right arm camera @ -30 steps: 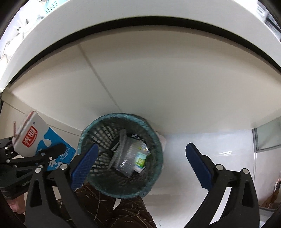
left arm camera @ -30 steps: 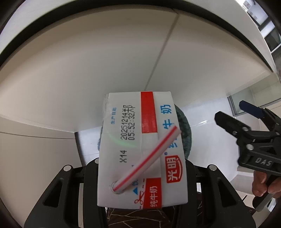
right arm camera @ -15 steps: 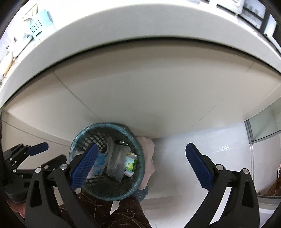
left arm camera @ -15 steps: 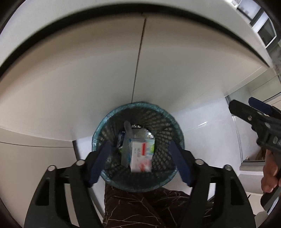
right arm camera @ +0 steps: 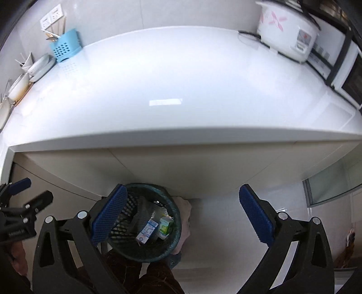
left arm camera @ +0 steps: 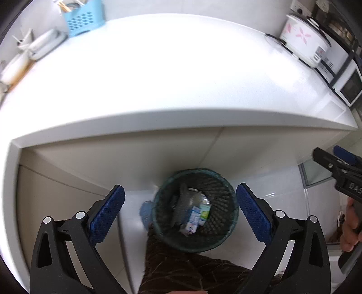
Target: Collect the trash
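Note:
A dark green mesh waste basket (left arm camera: 228, 217) stands on the floor below the counter's front edge; it also shows in the right wrist view (right arm camera: 176, 235). Inside lie the blue and white milk carton (left arm camera: 192, 220), a green and white carton (left arm camera: 205, 212) and crumpled clear plastic (left arm camera: 187, 199); the milk carton (right arm camera: 147, 230) shows in the right wrist view too. My left gripper (left arm camera: 179, 211) is open and empty, high above the basket. My right gripper (right arm camera: 182, 213) is open and empty, above the basket's right side.
A white counter (left arm camera: 176, 74) spans both views. On it stand a blue utensil holder (left arm camera: 84, 15) and dishes (left arm camera: 43, 45) at the back left, and a rice cooker (left arm camera: 305, 38) and a microwave (left arm camera: 349, 86) at the right. My trouser leg (left arm camera: 181, 269) is below the basket.
My left gripper opened and let the milk carton drop into the basket. Both grippers then rose and tilted up, bringing the countertop into view.

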### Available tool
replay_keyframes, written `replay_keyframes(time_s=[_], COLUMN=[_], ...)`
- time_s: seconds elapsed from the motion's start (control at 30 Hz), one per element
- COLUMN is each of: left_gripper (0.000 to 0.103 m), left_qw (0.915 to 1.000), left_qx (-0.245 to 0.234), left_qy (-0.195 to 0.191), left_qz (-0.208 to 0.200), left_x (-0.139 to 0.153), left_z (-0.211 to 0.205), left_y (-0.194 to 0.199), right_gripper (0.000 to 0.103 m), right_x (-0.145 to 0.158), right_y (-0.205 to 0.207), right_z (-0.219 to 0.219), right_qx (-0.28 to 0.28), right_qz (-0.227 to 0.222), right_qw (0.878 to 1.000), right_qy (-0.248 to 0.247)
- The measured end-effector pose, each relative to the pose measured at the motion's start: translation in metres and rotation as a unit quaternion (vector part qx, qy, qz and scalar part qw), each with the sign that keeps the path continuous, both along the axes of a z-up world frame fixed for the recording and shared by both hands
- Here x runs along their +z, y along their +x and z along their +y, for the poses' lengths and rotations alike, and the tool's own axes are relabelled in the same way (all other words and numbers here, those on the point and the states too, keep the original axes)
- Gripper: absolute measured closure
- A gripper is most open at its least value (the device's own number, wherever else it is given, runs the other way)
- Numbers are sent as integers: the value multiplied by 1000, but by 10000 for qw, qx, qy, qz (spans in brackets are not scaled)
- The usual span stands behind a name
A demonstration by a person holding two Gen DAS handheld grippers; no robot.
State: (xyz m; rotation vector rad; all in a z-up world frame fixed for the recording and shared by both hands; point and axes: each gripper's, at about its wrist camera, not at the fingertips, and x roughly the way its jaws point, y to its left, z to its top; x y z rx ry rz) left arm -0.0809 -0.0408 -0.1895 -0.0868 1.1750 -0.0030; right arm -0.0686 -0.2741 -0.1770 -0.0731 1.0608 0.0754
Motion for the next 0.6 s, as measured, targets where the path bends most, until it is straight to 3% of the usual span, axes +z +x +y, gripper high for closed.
replay_keyframes(time_s=[0.33,0.6], left_gripper=[6,6], left_qw=[9982,9978], left_qx=[538,568], left_qy=[-84,13], left_qz=[-238,-333], left_x=[91,128], left_z=[26,28], left_y=[-16,-29], right_gripper=[8,8], right_x=[78,108], right_y=[-14,-35], right_z=[22,32], right_qx=[161,257], right_qz=[-111,-99], right_qw=[9998,9996], right_qy=[50,89])
